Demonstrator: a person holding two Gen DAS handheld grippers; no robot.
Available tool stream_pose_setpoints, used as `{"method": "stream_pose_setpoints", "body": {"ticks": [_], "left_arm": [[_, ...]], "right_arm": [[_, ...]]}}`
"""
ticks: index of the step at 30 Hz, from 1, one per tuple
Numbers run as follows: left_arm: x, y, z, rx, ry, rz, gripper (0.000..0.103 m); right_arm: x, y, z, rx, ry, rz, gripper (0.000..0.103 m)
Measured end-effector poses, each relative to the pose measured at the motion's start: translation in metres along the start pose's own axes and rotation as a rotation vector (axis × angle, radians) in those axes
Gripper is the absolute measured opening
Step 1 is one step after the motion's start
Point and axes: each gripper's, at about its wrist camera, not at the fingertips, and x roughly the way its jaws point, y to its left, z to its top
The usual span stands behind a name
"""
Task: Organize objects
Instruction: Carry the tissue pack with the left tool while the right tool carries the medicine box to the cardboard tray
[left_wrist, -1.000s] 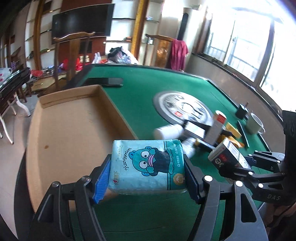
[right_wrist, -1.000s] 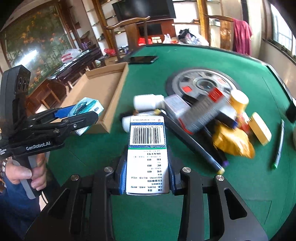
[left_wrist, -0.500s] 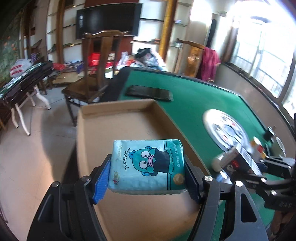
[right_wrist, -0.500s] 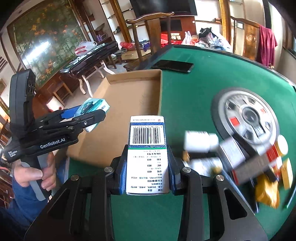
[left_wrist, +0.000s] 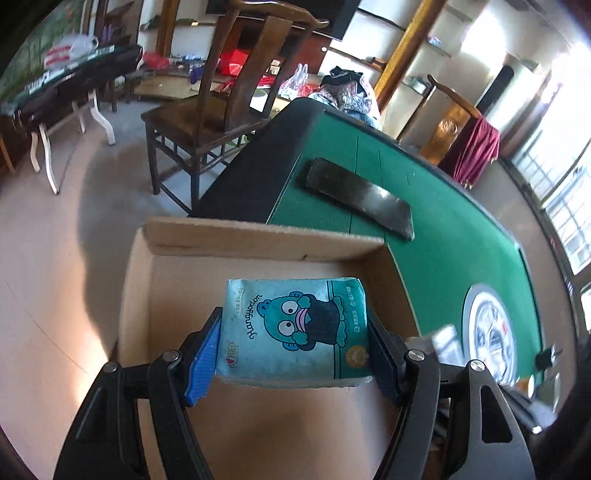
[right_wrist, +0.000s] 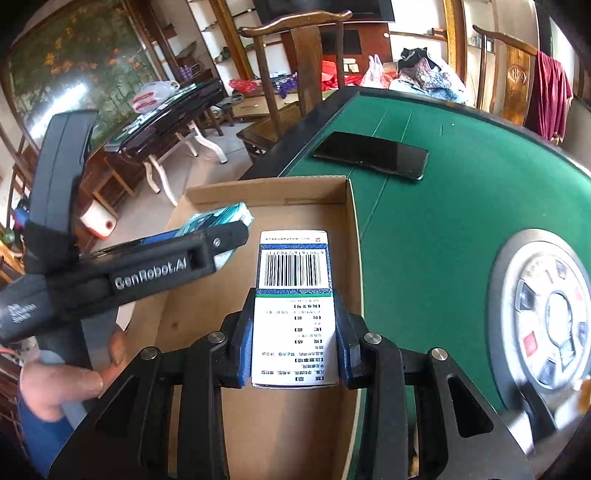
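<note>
- A green felt table (right_wrist: 461, 206) holds an open cardboard box (right_wrist: 343, 206) at its edge.
- Above the box, the left gripper (left_wrist: 293, 350) clamps a teal tissue pack (left_wrist: 295, 332).
- Beside it, also above the box, the right gripper (right_wrist: 293, 343) grips a white barcoded carton (right_wrist: 293, 306).

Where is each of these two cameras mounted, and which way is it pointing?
Left wrist view: sits on the left gripper, looking forward and down along its fingers at the tissue pack it clamps over the cardboard box; only the gripper's own fingers show.
Right wrist view: sits on the right gripper, looking down at the white barcode carton it clamps over the same box; the left gripper and the person's hand also show.
Both share the box, the black phone and the green table.
</note>
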Motion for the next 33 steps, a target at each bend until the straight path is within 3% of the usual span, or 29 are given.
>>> {"method": "stream_pose_setpoints", "body": {"ticks": [15,22,33], "left_arm": [[0.02,0.01,0.002,-0.035,0.004,-0.043,0.072],[0.022,0.011,0.002,-0.042,-0.003,-0.051,0.073],[0.017,0.015,0.004,-0.091,-0.009,-0.126,0.077]], "right_arm": [[0.067,-0.001,0.027,-0.029,0.038,-0.086,0.035],[0.074,-0.004,0.028,-0.039,0.031,-0.125,0.035],[0.058,-0.003,0.026,-0.057,-0.001,-0.133,0.035]]}}
